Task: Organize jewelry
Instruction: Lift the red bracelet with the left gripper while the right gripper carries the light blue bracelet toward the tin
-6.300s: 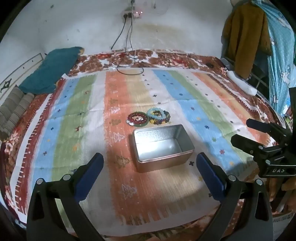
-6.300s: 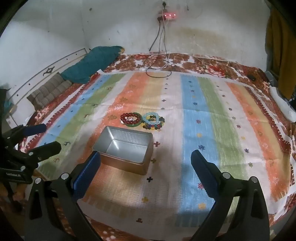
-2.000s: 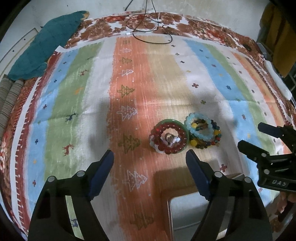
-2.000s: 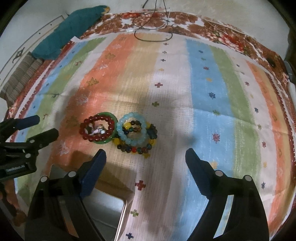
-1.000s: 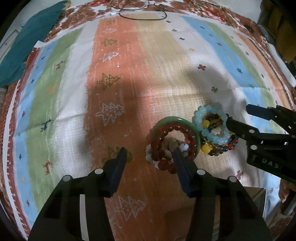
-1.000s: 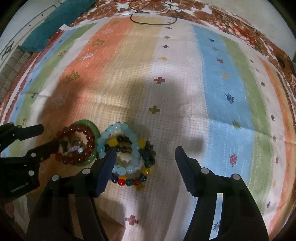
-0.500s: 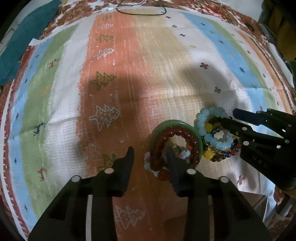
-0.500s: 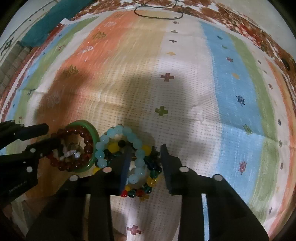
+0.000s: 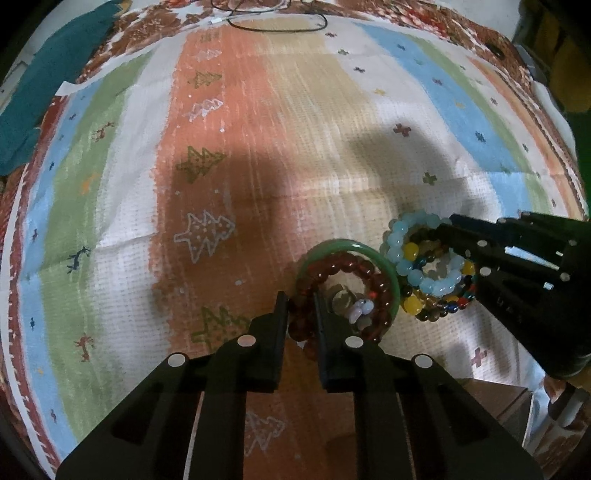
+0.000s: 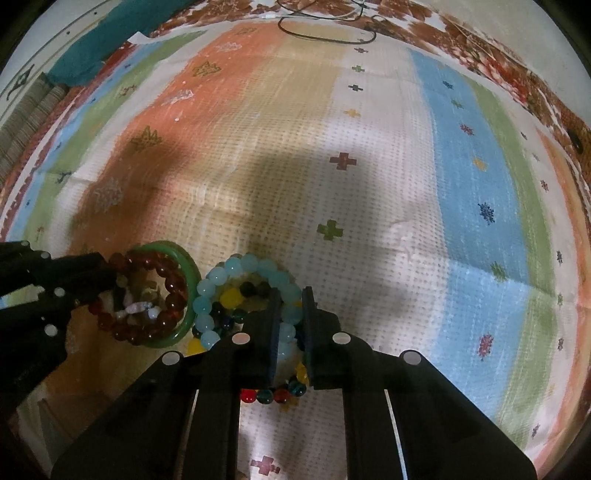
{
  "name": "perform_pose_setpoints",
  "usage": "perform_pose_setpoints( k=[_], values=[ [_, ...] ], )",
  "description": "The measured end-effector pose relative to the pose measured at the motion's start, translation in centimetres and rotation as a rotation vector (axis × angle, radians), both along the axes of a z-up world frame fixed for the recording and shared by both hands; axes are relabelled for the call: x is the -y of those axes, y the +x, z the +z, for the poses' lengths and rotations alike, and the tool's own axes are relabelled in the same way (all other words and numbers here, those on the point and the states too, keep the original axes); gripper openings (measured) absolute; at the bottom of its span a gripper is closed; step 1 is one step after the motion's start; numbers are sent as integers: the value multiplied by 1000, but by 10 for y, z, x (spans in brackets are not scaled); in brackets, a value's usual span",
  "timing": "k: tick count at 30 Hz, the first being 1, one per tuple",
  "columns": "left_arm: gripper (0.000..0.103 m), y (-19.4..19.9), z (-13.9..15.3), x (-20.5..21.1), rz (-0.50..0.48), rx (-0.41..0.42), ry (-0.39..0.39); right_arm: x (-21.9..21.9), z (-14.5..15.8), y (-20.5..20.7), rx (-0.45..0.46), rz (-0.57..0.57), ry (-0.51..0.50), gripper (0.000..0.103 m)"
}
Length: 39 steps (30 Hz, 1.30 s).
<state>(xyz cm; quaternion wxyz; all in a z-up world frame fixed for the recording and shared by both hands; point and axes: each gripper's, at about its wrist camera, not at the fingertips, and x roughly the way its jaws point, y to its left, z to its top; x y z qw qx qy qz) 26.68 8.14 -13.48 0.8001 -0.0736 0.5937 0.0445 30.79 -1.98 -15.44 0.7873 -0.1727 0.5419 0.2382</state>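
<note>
On the striped cloth a dark red bead bracelet (image 9: 343, 262) lies inside a green bangle (image 9: 354, 245), with small pale charms in the middle. My left gripper (image 9: 298, 299) points steeply down. Its jaws are closing, and their pads press on the near side of the red bracelet. Just to the right lies a pale blue bead bracelet (image 10: 236, 266) on top of multicoloured bead bracelets (image 10: 231, 295). My right gripper (image 10: 290, 295) is closing too, its pads pinching the blue bracelet's near side. Each view shows the other gripper at its edge: the right gripper (image 9: 448, 230), the left gripper (image 10: 110, 273).
A corner of the metal tin (image 9: 495, 402) shows dimly at the near edge, just behind the bracelets. A black cable (image 9: 273, 22) loops at the far edge of the cloth. A teal cushion (image 10: 110, 40) lies at the far left.
Both grippers came down over the bracelets and their jaws closed from wide apart. The left now grips the red bracelet, the right the pale blue one.
</note>
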Motion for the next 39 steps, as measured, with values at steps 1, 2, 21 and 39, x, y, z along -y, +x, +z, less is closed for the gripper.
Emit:
perform_pose_setpoints(
  k=[1, 2, 21, 39],
  values=[
    [13, -2, 3, -1, 1, 6, -3, 1, 1, -1, 3, 0, 3, 12],
    [13, -3, 7, -2, 2, 13, -7, 2, 3, -2, 4, -1, 5, 12],
    [13, -19, 59, 16, 27, 146, -8, 23, 58, -29, 75, -21, 108, 12],
    [13, -55, 105, 25, 23, 248, -17, 39, 95, -67, 164, -21, 167, 12]
  ],
)
